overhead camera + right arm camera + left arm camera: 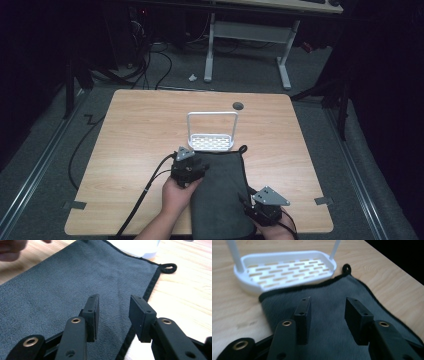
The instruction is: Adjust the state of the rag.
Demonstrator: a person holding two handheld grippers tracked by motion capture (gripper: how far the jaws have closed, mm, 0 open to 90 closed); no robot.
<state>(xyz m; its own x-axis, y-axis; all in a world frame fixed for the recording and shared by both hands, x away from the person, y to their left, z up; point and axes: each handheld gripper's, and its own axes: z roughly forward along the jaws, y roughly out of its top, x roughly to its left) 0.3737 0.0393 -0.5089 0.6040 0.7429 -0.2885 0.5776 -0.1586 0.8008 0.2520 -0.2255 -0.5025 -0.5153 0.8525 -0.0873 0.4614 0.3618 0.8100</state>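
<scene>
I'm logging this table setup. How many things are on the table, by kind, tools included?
Grey towel: 1
White rack: 1
Handheld tools: 2, the left tool and the right tool, both open above the towel
Total: 4

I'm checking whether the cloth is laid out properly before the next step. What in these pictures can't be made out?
- Near end of the grey cloth: cut off by the bottom edge in the high view.
- Cloth under the left gripper and right gripper: hidden by them in the high view.
- White rack: its handle tops run off the top edge in the left gripper view.
- Hanging loop: whether it lies flat is too small to tell.
</scene>
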